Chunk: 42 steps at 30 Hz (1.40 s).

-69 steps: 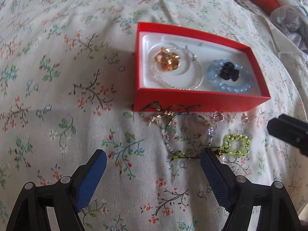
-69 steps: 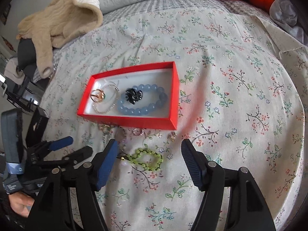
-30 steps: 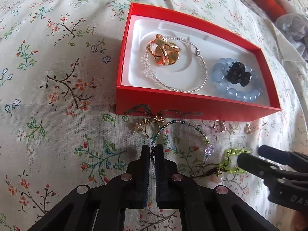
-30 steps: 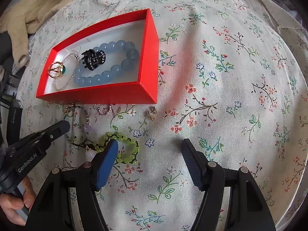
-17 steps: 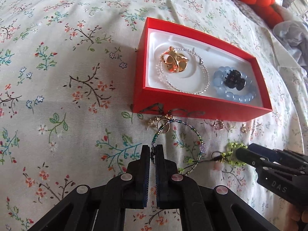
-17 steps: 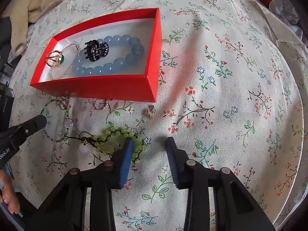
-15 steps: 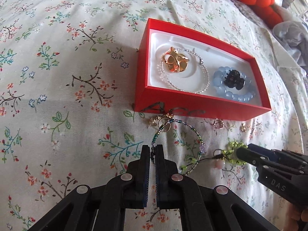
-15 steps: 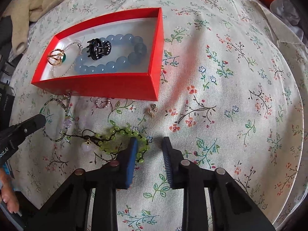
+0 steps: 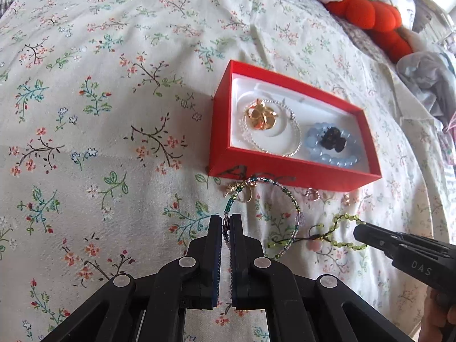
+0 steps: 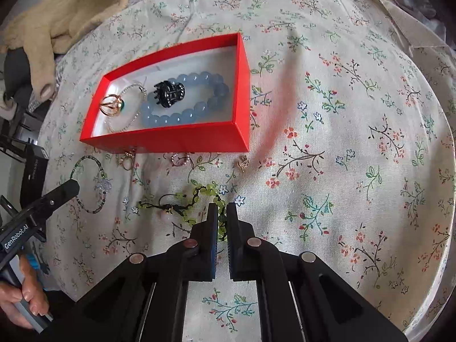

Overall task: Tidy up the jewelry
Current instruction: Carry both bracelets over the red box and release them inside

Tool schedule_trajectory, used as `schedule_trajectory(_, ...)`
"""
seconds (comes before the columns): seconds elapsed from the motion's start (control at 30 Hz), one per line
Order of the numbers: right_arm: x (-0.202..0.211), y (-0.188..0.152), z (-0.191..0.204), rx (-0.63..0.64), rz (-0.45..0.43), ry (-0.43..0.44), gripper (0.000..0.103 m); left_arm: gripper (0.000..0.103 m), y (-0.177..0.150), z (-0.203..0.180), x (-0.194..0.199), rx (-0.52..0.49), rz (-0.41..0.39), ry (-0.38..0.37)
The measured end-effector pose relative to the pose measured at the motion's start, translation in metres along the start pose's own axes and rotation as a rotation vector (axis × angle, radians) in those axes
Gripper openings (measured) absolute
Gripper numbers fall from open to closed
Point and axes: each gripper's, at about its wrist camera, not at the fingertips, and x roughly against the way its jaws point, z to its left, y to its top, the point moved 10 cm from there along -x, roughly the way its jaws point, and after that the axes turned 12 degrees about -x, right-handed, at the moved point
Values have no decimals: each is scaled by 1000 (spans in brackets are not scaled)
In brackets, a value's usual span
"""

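Note:
A red jewelry box (image 9: 287, 172) (image 10: 171, 142) lies on the floral bedspread. It holds a gold ring (image 9: 260, 115), a silver chain (image 9: 296, 142), a blue bead bracelet (image 10: 199, 108) and a black hair clip (image 10: 169, 94). My left gripper (image 9: 227, 222) is shut on a thin green-purple beaded bracelet (image 9: 287, 193) (image 10: 101, 183) in front of the box. My right gripper (image 10: 220, 216) (image 9: 359, 232) is shut on a yellow-green beaded bracelet (image 10: 199, 193) (image 9: 342, 219) with a pink bead. Small gold rings (image 10: 126, 156) and charms (image 10: 243, 162) lie loose by the box.
An orange plush toy (image 9: 370, 14) and grey cloth (image 9: 427, 79) lie at the far right. A beige knitted garment (image 10: 65, 8) lies at the far left of the bed. The bed edge curves along the right (image 10: 444, 199).
My left gripper shut on the thin beaded bracelet and lifted back from the box. My right gripper moved onto the yellow-green bracelet and closed on it.

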Motion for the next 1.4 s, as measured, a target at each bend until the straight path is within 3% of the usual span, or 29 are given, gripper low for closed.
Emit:
schedule_trajectory(0.43, 74, 15, 34, 28, -169, 135, 5, 0, 25, -17, 17, 1, -78, -12)
schedule_trajectory(0.73, 99, 38, 60, 19, -253, 221, 5, 0, 48, -22, 16, 20, -123, -1)
schedule_trajectory(1.2, 103, 81, 104, 15, -351, 362, 5, 0, 77, -16, -18, 41, -142, 28)
schedule_trajectory(1.4, 65, 90, 94, -19, -287, 305, 5, 0, 82, -14, -31, 35, -133, 45)
